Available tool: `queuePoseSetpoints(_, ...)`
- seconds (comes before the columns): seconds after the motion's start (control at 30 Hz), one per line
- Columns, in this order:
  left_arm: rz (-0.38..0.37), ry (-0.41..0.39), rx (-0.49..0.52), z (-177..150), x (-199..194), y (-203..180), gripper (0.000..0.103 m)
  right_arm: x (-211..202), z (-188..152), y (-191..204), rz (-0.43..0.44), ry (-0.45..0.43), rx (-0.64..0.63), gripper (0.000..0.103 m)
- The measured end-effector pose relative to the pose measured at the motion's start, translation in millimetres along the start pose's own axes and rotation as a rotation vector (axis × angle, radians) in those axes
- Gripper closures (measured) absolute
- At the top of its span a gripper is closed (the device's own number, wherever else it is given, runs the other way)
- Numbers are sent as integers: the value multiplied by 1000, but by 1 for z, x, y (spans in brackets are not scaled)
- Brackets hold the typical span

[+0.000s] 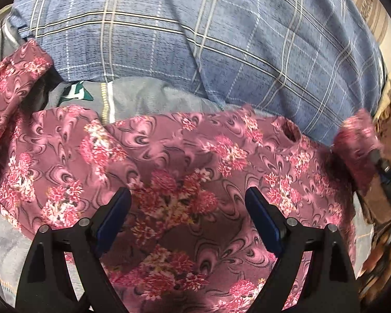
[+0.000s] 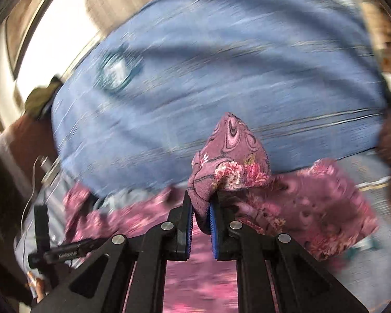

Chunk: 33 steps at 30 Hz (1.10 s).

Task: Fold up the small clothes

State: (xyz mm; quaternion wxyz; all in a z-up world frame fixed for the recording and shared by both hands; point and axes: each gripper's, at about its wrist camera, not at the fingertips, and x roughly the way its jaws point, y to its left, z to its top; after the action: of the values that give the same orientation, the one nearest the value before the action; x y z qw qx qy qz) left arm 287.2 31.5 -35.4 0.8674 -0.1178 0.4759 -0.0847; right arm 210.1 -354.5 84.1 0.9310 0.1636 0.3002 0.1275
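Pinching the floral garment [image 2: 229,161], right gripper [image 2: 202,208] tilts down; left gripper [image 1: 187,195] hangs agape.

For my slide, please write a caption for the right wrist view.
Right gripper shut on a bunched corner of the pink floral garment, in front of a blue checked pillow.

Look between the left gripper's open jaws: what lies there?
The pink floral garment lies spread under the left gripper, untouched by its jaws, as the left wrist view shows.
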Motion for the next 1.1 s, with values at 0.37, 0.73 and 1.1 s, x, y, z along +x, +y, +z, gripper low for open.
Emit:
queuePoseSetpoints(0.37,106,-91,-35,17,-29,33,13,87,-58,130,176,182,-128,92)
queuePoseSetpoints(0.73,64,-38,-87,20,-20,49,13,100,-107,129,294,405,-75,70)
queuePoseSetpoints(1.1,-178,83,-99,7,-2,21,13,-25,-95,-78,30,126,403,58)
